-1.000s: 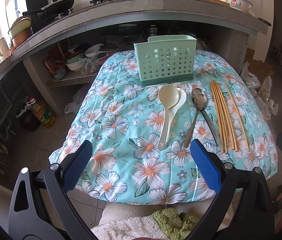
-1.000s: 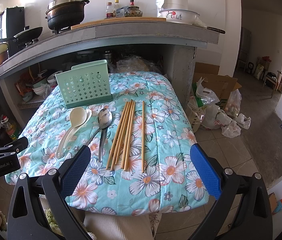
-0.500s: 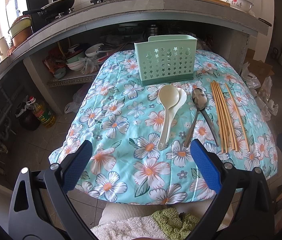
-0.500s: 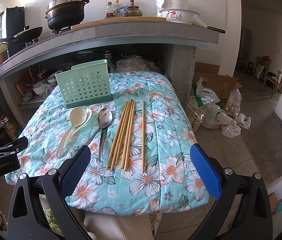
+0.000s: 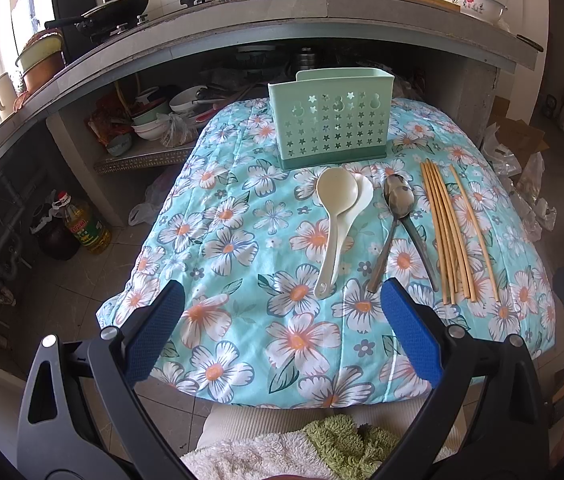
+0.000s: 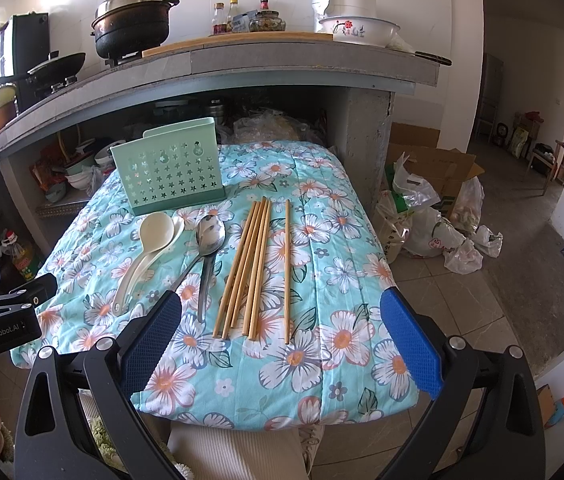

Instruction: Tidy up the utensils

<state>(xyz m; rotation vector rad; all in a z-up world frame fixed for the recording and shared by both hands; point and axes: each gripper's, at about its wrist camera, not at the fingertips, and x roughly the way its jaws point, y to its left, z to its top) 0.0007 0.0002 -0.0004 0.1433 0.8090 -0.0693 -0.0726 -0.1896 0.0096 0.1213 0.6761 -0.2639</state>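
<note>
Chopsticks [image 6: 249, 267] are what I weigh first: a bundle of thin, pale sticks lying side by side on the flowered cloth [image 6: 333, 248], with one more [image 6: 286, 268] set apart just at their 3 o'clock. I judge them light, stiff and apt to roll or scatter, so I would pinch near the middle of the bundle, across the sticks, and expect the soft cloth underneath to give a little.

At their 9 o'clock lie two metal spoons [image 6: 209, 240], bowls overlapping and handles splayed; these look smooth and slippery, best taken by a handle. Further towards 9 o'clock two cream plastic ladles [image 6: 150, 240] sit nested, light and rigid, with long handles that offer an easy hold.

The mint holder [image 6: 170, 172] with star cut-outs stands upright at 12 o'clock on the tabletop, just beyond the ladle bowls. It looks light enough to tip if I knock it while dropping things in. I cannot see its inside, so I cannot tell what compartments it has.

My right gripper [image 6: 280, 340] hovers above the near edge of the cloth, jaws spread wide, holding nothing. My left gripper [image 5: 282, 330] is likewise wide apart and empty, hanging over the near edge in front of the ladle handles. Nothing is in the holder yet, as far as I can see
</note>
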